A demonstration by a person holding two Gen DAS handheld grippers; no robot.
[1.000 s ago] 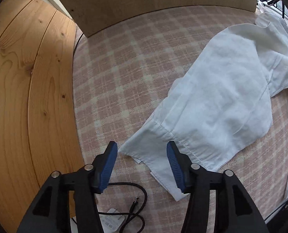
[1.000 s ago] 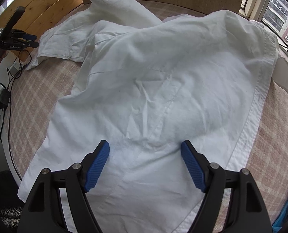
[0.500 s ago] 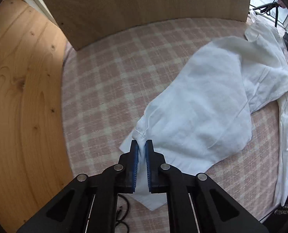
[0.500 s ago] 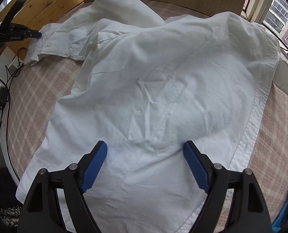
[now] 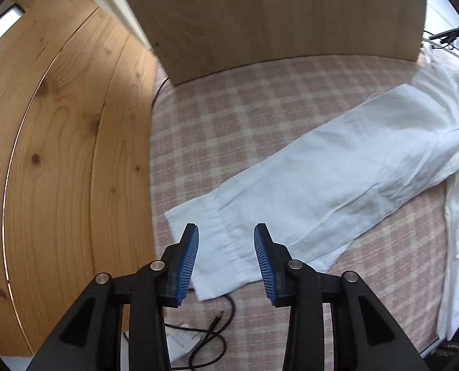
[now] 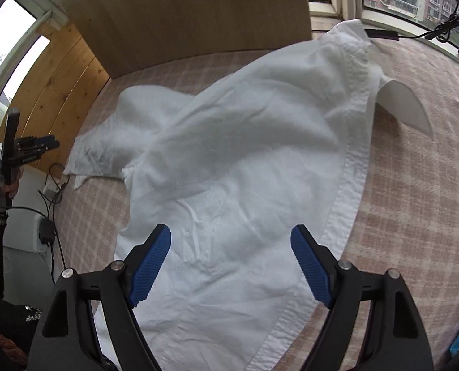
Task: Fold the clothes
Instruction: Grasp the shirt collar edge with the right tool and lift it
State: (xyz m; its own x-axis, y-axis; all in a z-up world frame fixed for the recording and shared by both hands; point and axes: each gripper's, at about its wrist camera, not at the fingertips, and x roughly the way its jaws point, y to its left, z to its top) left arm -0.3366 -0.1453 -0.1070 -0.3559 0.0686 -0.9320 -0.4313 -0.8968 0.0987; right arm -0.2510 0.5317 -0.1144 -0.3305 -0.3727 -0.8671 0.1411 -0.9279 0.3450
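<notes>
We are holding the left gripper (image 5: 226,247) low over the near left corner of the bed (image 5: 229,117), its blue fingers (image 5: 188,256) spread apart and gripping nothing, the cuff (image 5: 217,241) of the white shirt (image 6: 254,160) lying flat between them. The sleeve (image 5: 337,185) is stretching away to the far right across the checked cover. We are hovering the right gripper (image 6: 231,266) over the shirt's body, jaws wide and empty, the button band (image 6: 347,191) running just right of it. Bare cover is lying open to the far left of the sleeve, up to the headboard (image 5: 276,15). A wood wall (image 5: 59,154) is closing the left edge, and a cable (image 5: 220,318) is trailing just near the cuff.
</notes>
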